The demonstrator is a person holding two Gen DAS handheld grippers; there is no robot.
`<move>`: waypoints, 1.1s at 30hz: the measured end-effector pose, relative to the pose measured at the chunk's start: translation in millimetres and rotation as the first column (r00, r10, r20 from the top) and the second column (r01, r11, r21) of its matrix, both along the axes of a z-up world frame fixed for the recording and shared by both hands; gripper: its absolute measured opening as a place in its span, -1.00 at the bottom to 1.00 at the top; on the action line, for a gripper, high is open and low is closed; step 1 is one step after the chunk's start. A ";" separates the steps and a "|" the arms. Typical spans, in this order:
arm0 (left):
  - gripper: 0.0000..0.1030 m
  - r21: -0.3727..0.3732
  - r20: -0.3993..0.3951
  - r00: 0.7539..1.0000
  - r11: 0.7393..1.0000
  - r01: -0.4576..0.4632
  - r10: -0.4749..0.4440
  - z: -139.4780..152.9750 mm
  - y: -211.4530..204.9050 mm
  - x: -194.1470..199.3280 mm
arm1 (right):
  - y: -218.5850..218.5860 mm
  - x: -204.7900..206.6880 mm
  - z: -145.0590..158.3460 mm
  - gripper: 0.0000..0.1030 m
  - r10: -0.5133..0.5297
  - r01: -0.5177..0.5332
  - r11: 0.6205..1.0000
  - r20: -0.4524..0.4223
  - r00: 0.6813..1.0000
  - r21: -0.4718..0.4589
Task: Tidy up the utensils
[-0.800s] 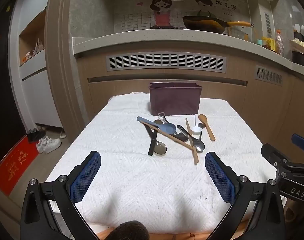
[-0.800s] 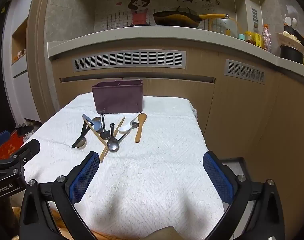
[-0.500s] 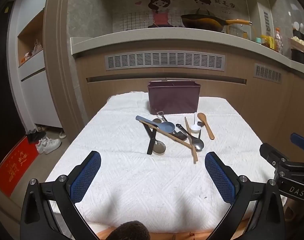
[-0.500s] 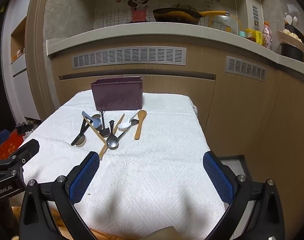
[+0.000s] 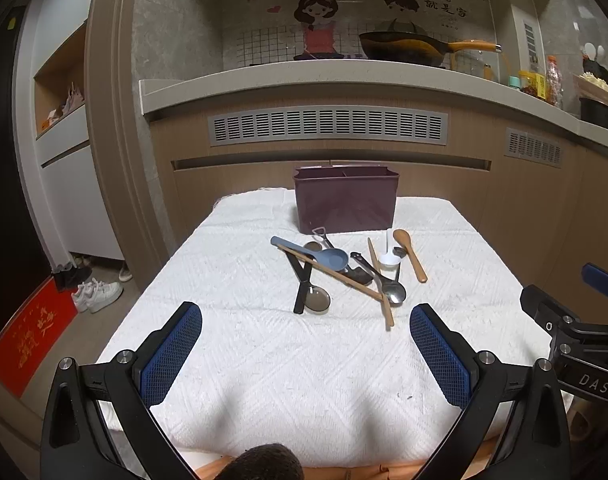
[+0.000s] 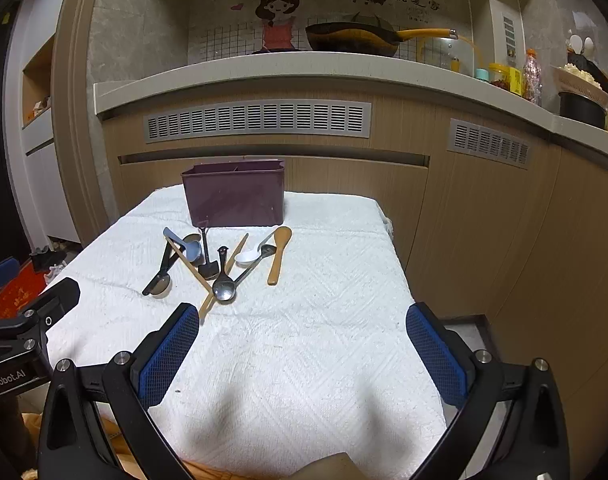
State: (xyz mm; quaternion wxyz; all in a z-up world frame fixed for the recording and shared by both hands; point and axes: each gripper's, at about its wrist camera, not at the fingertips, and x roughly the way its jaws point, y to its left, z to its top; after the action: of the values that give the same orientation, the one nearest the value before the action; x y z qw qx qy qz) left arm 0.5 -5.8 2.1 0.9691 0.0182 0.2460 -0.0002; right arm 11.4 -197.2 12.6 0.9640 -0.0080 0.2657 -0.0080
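Hovering — both claws (image 5: 306,354) (image 6: 303,354) gaping over utensils (image 5: 344,272)

The left gripper (image 5: 306,354) hangs wide open over a white cloth (image 5: 264,380); utensils (image 5: 344,272) lie piled before a maroon caddy (image 5: 346,200), the right gripper (image 5: 576,332) beside.

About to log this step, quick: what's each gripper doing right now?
Left gripper: open, holding nothing, above the white cloth.
Right gripper: open, holding nothing.
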 end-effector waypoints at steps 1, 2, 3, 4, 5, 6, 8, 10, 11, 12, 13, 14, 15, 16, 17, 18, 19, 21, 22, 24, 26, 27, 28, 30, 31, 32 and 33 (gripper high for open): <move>1.00 0.001 0.000 1.000 1.000 0.000 0.000 0.2 -0.3 0.1 | -0.2 0.2 0.4 0.99 0.000 0.000 1.000 0.002 1.000 0.000; 1.00 0.000 0.000 1.000 1.000 0.001 -0.001 2.6 1.1 -0.9 | -0.3 0.2 0.7 0.99 -0.001 0.001 1.000 0.003 1.000 0.000; 1.00 0.000 0.000 1.000 1.000 0.001 -0.001 2.6 1.1 -0.8 | -0.7 0.3 1.0 0.99 -0.001 0.001 1.000 0.003 1.000 0.000; 1.00 0.000 -0.001 1.000 1.000 0.001 -0.001 3.0 0.8 -0.7 | -0.7 0.3 1.2 0.99 -0.001 0.001 1.000 0.003 1.000 0.000; 1.00 0.000 -0.001 1.000 1.000 0.001 -0.001 3.3 0.6 -0.6 | -0.7 0.3 1.6 0.99 -0.001 0.001 1.000 0.003 1.000 0.000; 1.00 0.000 -0.001 1.000 1.000 0.001 -0.001 3.6 0.5 -0.4 | -0.9 0.2 2.1 0.99 -0.002 0.002 1.000 0.004 1.000 0.000; 1.00 0.000 -0.002 1.000 1.000 0.001 -0.001 4.3 0.3 0.1 | -0.9 0.3 2.4 0.99 -0.002 0.002 1.000 0.004 1.000 0.000; 1.00 0.000 0.000 1.000 1.000 0.000 0.000 2.4 0.6 -1.0 | -1.0 0.2 2.3 0.99 -0.001 0.001 1.000 0.003 1.000 0.000; 1.00 0.000 0.000 1.000 1.000 0.000 0.000 2.8 0.2 -1.1 | -1.1 0.1 2.4 0.99 -0.001 0.001 1.000 0.003 1.000 0.000; 1.00 0.001 0.000 1.000 1.000 0.001 -0.001 3.2 -0.2 -1.2 | -1.2 0.0 2.1 0.99 0.000 0.000 1.000 0.003 1.000 0.000; 1.00 0.001 0.000 1.000 1.000 0.001 -0.001 3.7 -0.6 -1.5 | -1.2 -0.1 2.2 0.99 -0.001 0.001 1.000 0.004 1.000 0.000; 1.00 0.000 0.001 1.000 1.000 0.000 0.000 2.2 0.8 -0.9 | -1.2 0.0 2.2 0.99 -0.001 0.001 1.000 0.004 1.000 0.000; 1.00 0.001 0.000 1.000 1.000 0.001 -0.001 2.5 0.5 -0.7 | -1.2 0.0 2.2 0.99 -0.001 0.001 1.000 0.003 1.000 0.000; 1.00 0.001 -0.001 1.000 1.000 0.002 -0.002 2.7 0.3 -0.4 | -1.2 0.0 2.1 0.99 0.000 0.000 1.000 0.003 1.000 0.000; 1.00 0.001 -0.001 1.000 1.000 0.002 -0.002 2.9 0.2 0.0 | -1.2 0.0 2.3 0.99 -0.001 0.001 1.000 0.003 1.000 0.000; 1.00 0.001 -0.002 1.000 1.000 0.002 -0.002 3.2 0.1 0.3 | -1.0 0.0 1.9 0.99 -0.001 0.001 1.000 0.003 1.000 0.000; 1.00 0.001 -0.002 1.000 1.000 0.001 -0.001 3.5 0.1 0.7 | -1.0 0.0 1.8 0.99 0.000 0.000 1.000 0.003 1.000 0.000; 1.00 0.001 -0.001 1.000 1.000 0.002 -0.002 3.2 0.6 -0.9 | -1.2 -0.1 2.1 0.99 -0.001 0.001 1.000 0.003 1.000 0.001; 1.00 0.002 -0.001 1.000 1.000 0.002 -0.002 3.7 0.5 -0.8 | -1.5 -0.1 2.1 0.99 -0.001 0.001 1.000 0.004 1.000 0.001; 1.00 0.002 -0.001 1.000 1.000 0.002 -0.002 4.9 0.5 -0.5 | -1.5 -0.1 2.0 0.99 -0.001 0.001 1.000 0.004 1.000 0.000; 1.00 0.002 -0.002 1.000 1.000 0.003 -0.003 5.9 0.5 0.0 | -1.4 -0.1 1.8 0.99 0.000 0.000 1.000 0.003 1.000 0.000; 1.00 0.002 -0.003 1.000 1.000 0.002 -0.002 6.6 0.6 0.2 | -1.5 -0.1 2.0 0.99 0.000 0.000 1.000 0.002 1.000 0.000; 1.00 0.001 -0.002 1.000 1.000 0.002 -0.002 7.0 0.9 0.2 | -1.5 -0.3 2.0 0.99 -0.001 0.001 1.000 0.003 1.000 0.000; 1.00 0.001 0.001 1.000 1.000 0.002 -0.002 3.3 0.5 -0.9 | -1.4 -0.3 1.8 0.99 -0.001 0.001 1.000 0.003 1.000 0.000; 1.00 0.001 0.001 1.000 1.000 0.002 -0.002 3.6 0.5 -0.7 | -2.1 -0.7 2.2 0.99 -0.001 0.001 1.000 0.003 1.000 0.001; 1.00 0.001 0.000 1.000 1.000 0.002 -0.002 3.3 0.4 -0.8 | -2.2 -0.9 2.6 0.99 -0.001 0.001 1.000 0.004 1.000 0.000; 1.00 0.001 0.000 1.000 1.000 0.002 -0.002 3.3 0.4 -0.9 | -2.3 -0.9 2.7 0.99 -0.001 0.001 1.000 0.004 1.000 0.000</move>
State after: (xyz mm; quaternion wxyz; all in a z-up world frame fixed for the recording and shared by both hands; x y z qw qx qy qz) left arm -0.4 -5.5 5.5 0.9691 0.0191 0.2460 -0.0009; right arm 10.6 -199.5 15.3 0.9646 -0.0079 0.2636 -0.0084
